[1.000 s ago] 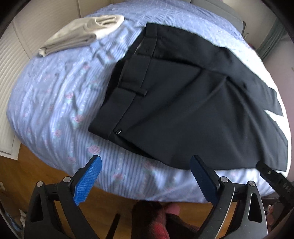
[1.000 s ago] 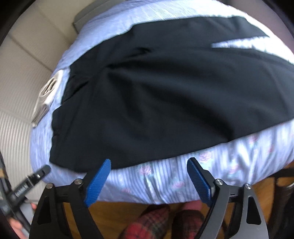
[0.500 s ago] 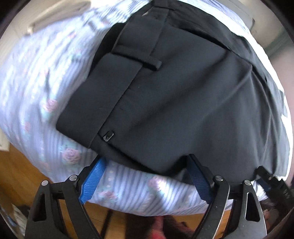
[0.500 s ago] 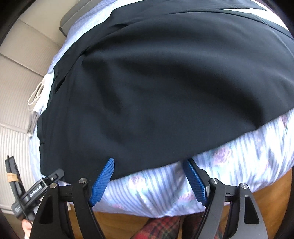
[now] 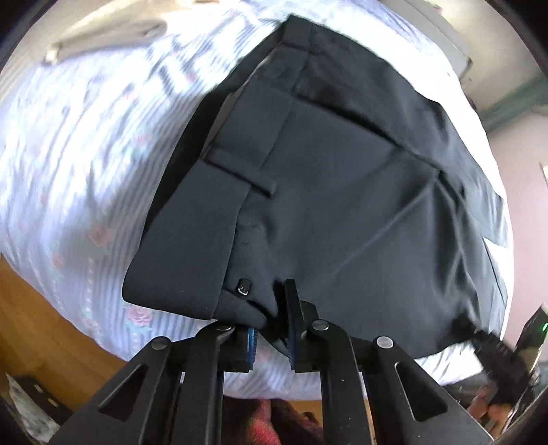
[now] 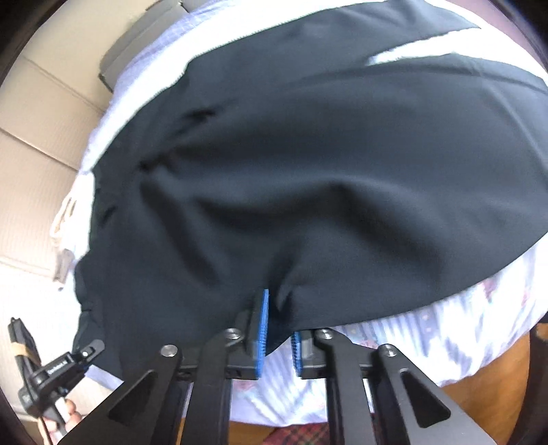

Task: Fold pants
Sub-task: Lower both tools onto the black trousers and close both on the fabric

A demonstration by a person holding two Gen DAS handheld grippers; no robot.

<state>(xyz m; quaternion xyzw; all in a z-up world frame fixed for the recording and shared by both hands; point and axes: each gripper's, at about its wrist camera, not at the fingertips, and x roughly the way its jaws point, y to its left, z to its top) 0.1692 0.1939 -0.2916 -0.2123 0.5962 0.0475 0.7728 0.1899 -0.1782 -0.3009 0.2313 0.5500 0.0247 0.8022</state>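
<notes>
Your left gripper (image 5: pixel 272 328) has just been closing, and its blue pads now pinch the near hem of the pants (image 5: pixel 342 191) right beside the waistband (image 5: pixel 191 253), close to the small metal hook (image 5: pixel 244 287). Your right gripper (image 6: pixel 279 328) has just been closing too; it nips a fold of the same near edge further along the leg, and the cloth puckers above its pads. The pants (image 6: pixel 308 164) lie spread flat on the bed (image 5: pixel 75 164), waistband toward the left, legs running off to the right, on a striped floral sheet (image 6: pixel 445 335). A folded pale garment (image 5: pixel 106 32) rests on the far left of the bed, well apart from the pants.
</notes>
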